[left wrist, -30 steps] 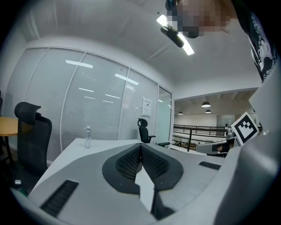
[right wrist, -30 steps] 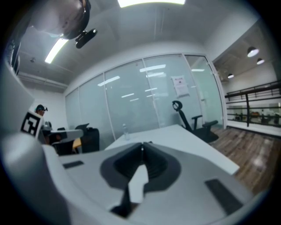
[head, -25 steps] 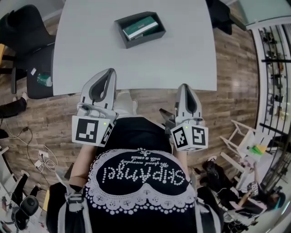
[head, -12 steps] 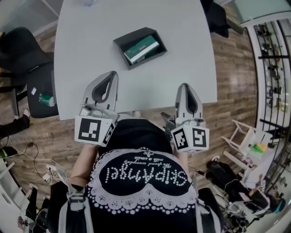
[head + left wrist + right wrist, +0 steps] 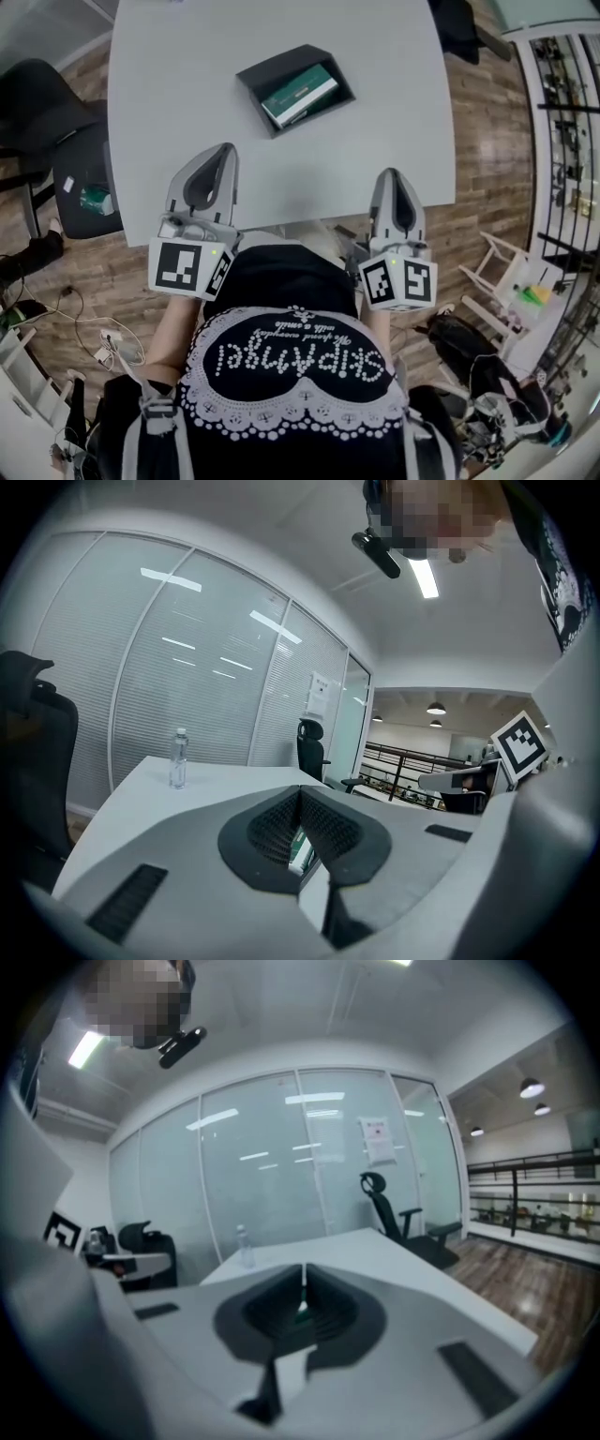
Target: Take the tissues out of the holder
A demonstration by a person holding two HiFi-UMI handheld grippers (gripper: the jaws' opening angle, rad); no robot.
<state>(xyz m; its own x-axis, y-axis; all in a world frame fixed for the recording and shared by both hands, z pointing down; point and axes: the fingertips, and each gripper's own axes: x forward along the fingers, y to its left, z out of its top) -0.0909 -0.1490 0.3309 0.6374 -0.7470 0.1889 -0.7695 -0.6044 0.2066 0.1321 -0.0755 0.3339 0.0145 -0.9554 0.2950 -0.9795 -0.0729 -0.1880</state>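
Clearly nothing gripped yet: green tissue pack [image 5: 302, 94] sits in its dark holder [image 5: 272, 66].
Head view: holder lies far-centre on the tabletop [image 5: 178, 84]; left hand-held gripper [image 5: 225, 150] and right hand-held gripper [image 5: 392, 174] hover at the near edge, well apart from it. Left gripper view: jaws together, empty. Right gripper view: same. Pack looks light, soft, slippery-wrapped; pinch its long sides.

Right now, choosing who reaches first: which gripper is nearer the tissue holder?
Left. The left gripper is short of the holder, toward its left; the right gripper sits farther off, toward its right.
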